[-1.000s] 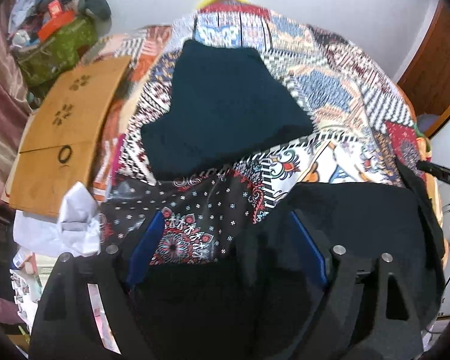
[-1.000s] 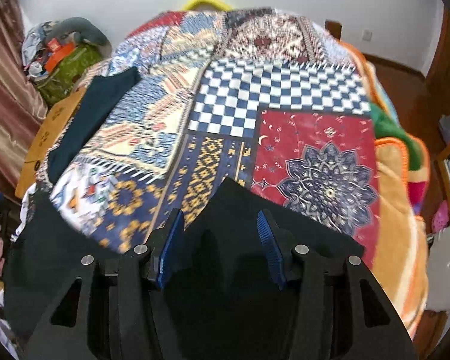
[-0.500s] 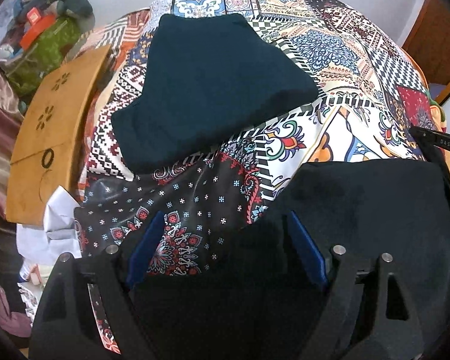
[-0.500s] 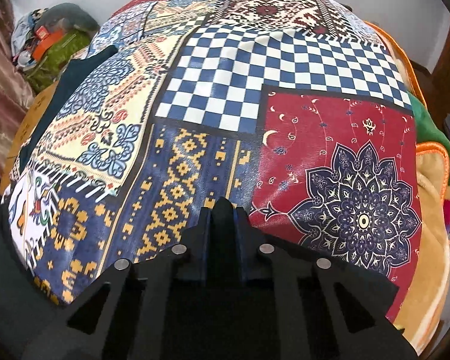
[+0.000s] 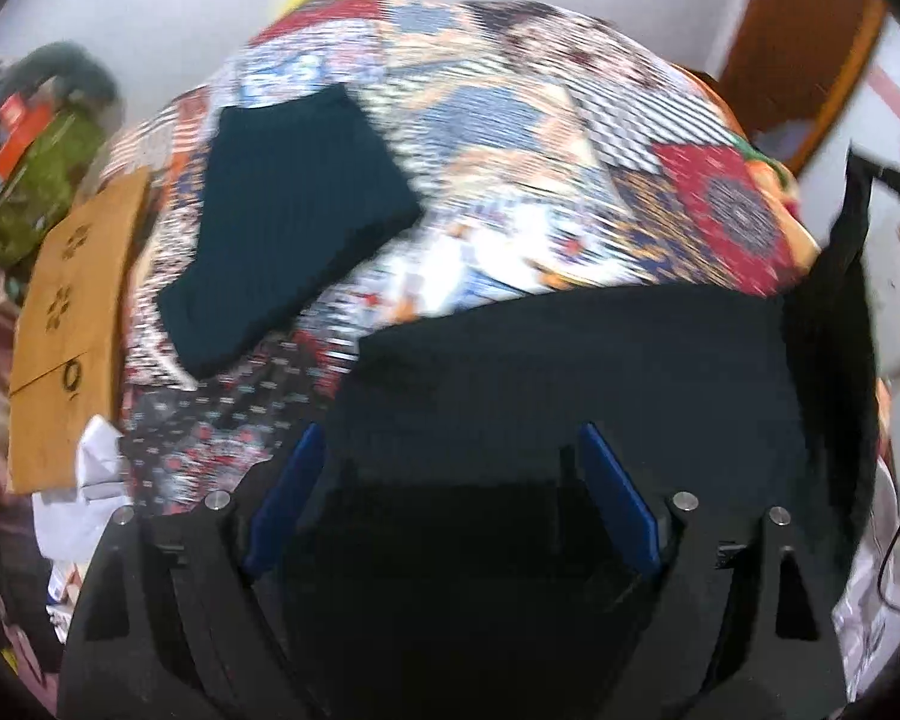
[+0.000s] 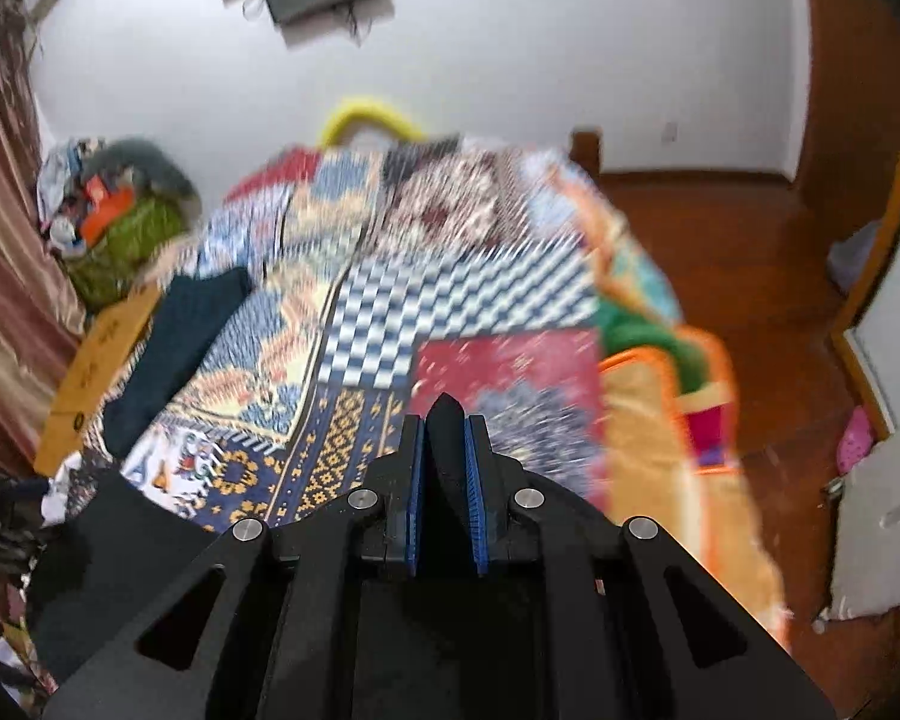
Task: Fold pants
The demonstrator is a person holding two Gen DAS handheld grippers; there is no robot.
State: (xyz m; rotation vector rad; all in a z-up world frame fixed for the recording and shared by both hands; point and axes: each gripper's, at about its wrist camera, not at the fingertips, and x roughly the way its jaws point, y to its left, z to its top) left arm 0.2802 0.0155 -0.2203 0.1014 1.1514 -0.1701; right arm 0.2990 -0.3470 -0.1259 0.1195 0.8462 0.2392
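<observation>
The right tool (image 6: 445, 474) is pressed together on a peak of black cloth, a corner or edge of the pants (image 5: 570, 372). The left tool (image 5: 450, 480) has its fingers spread wide, with the same dark cloth lying between and under them; I cannot tell if it touches it. The pants lie at the near edge of the bed (image 6: 468, 294), on the patchwork cover, and one part hangs up at the right side. A folded dark garment (image 5: 294, 222) lies farther, at the left. The pants look soft, light and limp, so they will sag. I think it is best to take them at the corners or the waistband.
</observation>
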